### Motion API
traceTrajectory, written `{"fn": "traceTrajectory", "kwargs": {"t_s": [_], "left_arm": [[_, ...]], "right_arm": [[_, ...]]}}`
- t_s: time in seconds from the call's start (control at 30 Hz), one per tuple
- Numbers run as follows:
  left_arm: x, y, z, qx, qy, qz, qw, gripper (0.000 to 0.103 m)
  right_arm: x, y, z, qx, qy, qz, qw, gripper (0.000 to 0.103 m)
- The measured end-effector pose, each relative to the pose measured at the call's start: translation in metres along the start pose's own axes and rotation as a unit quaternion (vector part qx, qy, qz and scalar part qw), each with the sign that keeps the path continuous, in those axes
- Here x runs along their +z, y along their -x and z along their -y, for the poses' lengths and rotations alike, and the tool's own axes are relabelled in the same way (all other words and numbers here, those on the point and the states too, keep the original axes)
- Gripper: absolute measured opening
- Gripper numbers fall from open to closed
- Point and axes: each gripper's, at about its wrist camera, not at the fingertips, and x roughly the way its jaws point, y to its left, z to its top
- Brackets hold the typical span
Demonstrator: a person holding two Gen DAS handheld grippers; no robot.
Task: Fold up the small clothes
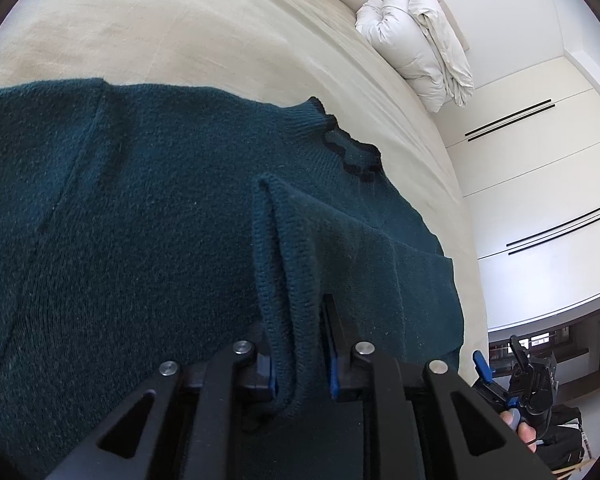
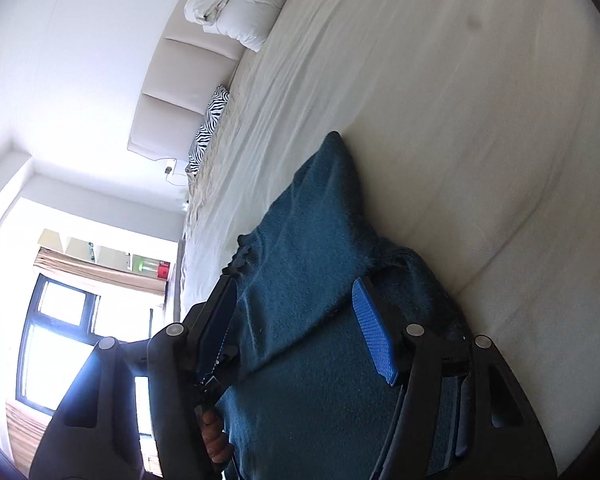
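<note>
Dark teal knit sweater (image 1: 140, 220) spread on the cream bed sheet (image 1: 180, 32), ruffled collar (image 1: 348, 148) toward 1 o'clock in the left wrist view. Left gripper (image 1: 302, 364) with jaws closed onto a raised fold of knit (image 1: 276, 280), fabric pinched between the blue pads. Right gripper (image 2: 296, 340) with jaws apart, straddling a humped section of the same sweater (image 2: 320, 240) without pinching it; peak of the hump toward 12 o'clock. White duvet (image 1: 416, 44) and zebra-print pillow (image 2: 210, 128) near the headboard, well apart from the work. Expected handling: soft, light, stretchy, non-fragile; prone to sagging and bunching. Recommended hold: doubled edges or seams, never a single loose layer.
</note>
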Motion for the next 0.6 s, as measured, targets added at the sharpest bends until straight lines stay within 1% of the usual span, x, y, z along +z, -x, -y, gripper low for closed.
{"fn": "traceTrajectory", "kwargs": {"t_s": [0.07,0.1,0.17,0.23,0.3,0.4,0.43,0.5,0.6], "left_arm": [[0.000,0.001,0.002,-0.013,-0.001,0.002,0.9999,0.040],[-0.001,0.000,0.004,-0.013,-0.004,0.003,0.9999,0.043],[0.000,0.000,0.007,-0.009,-0.009,0.003,0.9999,0.045],[0.003,0.000,0.009,-0.007,-0.011,0.005,0.9999,0.046],[0.005,0.001,0.009,-0.005,-0.014,0.007,0.9999,0.049],[0.008,-0.002,0.012,0.001,-0.025,0.008,0.9996,0.050],[0.008,-0.003,0.013,0.004,-0.030,0.008,0.9995,0.050],[0.010,-0.005,0.014,0.006,-0.037,0.010,0.9993,0.050],[0.010,-0.007,0.010,-0.001,-0.035,0.013,0.9993,0.050]], "right_arm": [[0.015,-0.007,-0.014,0.006,0.019,-0.001,1.000,0.060],[0.025,-0.015,-0.018,0.003,0.025,-0.008,1.000,0.061],[0.044,-0.038,-0.023,0.001,0.025,-0.030,0.999,0.062],[0.062,-0.065,-0.022,0.006,0.021,-0.055,0.998,0.062],[0.077,-0.093,-0.017,-0.006,0.011,-0.077,0.997,0.062],[0.098,-0.125,-0.004,-0.014,-0.007,-0.092,0.996,0.062],[0.105,-0.131,0.000,-0.017,-0.016,-0.091,0.996,0.062],[0.115,-0.137,0.005,-0.004,-0.030,-0.089,0.996,0.062],[0.111,-0.135,0.005,0.003,-0.032,-0.106,0.994,0.062]]}}
